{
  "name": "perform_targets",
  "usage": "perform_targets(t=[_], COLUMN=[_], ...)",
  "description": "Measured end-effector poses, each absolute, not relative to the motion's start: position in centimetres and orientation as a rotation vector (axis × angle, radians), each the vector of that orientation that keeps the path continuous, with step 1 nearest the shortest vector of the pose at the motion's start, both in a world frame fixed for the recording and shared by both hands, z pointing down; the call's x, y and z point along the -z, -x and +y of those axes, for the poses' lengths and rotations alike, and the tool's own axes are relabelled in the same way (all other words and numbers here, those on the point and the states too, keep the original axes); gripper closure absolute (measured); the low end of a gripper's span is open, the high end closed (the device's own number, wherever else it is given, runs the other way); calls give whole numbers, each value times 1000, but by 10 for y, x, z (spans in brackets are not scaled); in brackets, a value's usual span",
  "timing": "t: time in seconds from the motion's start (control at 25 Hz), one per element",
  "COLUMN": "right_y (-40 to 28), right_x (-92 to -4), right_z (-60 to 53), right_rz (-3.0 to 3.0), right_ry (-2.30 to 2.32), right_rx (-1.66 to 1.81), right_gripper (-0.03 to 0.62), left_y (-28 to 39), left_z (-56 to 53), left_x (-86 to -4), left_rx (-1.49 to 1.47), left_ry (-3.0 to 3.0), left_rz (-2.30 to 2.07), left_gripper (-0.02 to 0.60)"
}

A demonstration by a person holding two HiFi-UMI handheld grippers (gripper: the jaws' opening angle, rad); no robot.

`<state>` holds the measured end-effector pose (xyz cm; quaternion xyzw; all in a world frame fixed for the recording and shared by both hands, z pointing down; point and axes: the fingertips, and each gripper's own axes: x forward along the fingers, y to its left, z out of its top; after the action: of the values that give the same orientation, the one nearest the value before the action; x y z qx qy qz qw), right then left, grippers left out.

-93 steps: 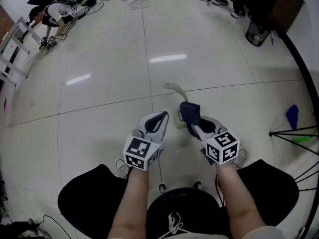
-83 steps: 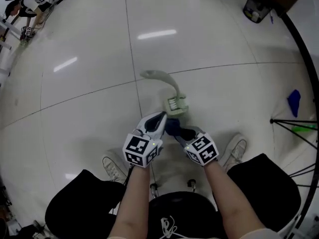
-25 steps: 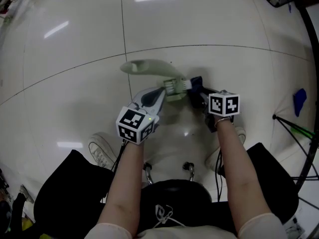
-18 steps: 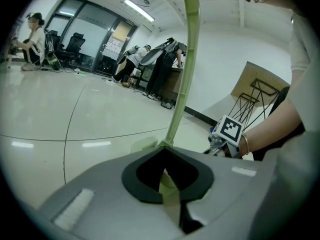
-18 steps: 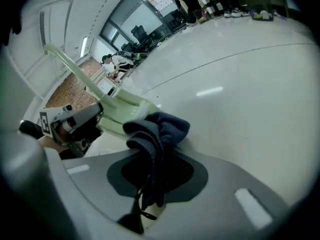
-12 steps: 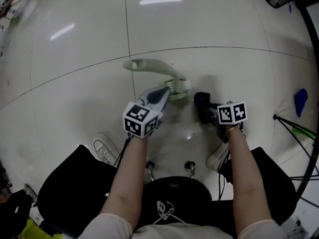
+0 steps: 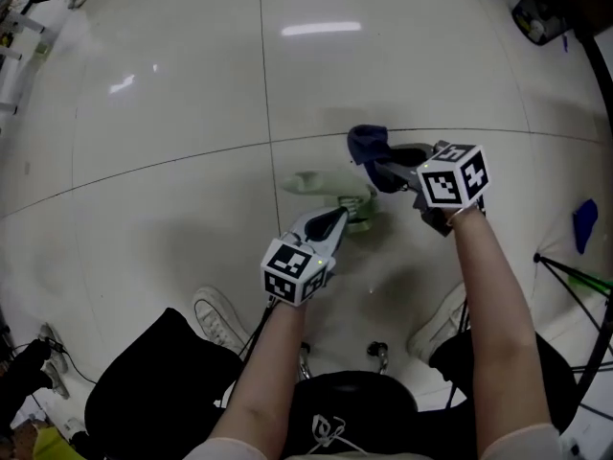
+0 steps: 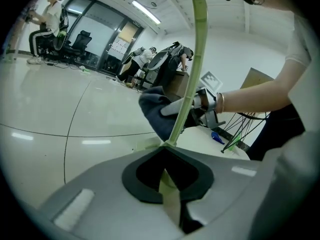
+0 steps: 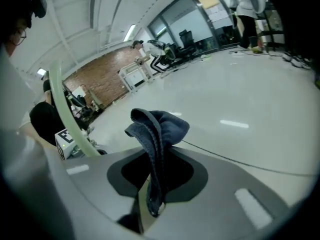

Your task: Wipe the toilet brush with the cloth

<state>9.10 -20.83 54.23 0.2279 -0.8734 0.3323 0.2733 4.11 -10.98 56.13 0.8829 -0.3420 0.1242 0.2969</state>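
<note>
The pale green toilet brush (image 7: 356, 209) is held off the floor, and my left gripper (image 7: 337, 220) is shut on its thin handle near the head. In the left gripper view the handle (image 8: 196, 49) rises steeply out of that gripper (image 8: 166, 156). My right gripper (image 7: 378, 169) is shut on a dark blue cloth (image 7: 366, 143) just beyond and right of the brush. The cloth (image 8: 156, 110) sits right against the handle. In the right gripper view the cloth (image 9: 157, 126) bunches up out of the gripper (image 9: 152, 156), with the handle (image 9: 64, 111) to its left.
I sit over a white tiled floor (image 7: 172, 113), with my shoes (image 7: 218, 316) and the chair base (image 7: 378, 351) below. Black tripod legs (image 7: 575, 268) and a blue object (image 7: 585, 224) lie at the right. A dark bin (image 7: 536, 15) stands at the top right. People and desks are far off.
The brush has come up off the floor in my left gripper and drawn closer. My right gripper has lifted forward with the cloth, from beside the brush head to up against the handle.
</note>
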Motion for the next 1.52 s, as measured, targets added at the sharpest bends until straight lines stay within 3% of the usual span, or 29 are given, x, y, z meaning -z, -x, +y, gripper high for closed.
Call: perform_targets(t=[0.24,0.72,1.52], right_y=[-19,17,-99], right_x=[-552,-591,-643], right_z=[-203,-166,-173], right_rz=[-2316,-2069,-2015], right_ry=[-245,313,-174], right_rx=[-797,-826,-1003], right_gripper=[522,522,522], left_y=[-44,-45,-37], left_z=[-116,-117,-121], left_x=[-560,-560,-562], left_rx=[-345,-383,-421], left_ry=[-2365,-2367,-2382], left_rz=[-876,-856,-876], left_gripper=[575,575,575])
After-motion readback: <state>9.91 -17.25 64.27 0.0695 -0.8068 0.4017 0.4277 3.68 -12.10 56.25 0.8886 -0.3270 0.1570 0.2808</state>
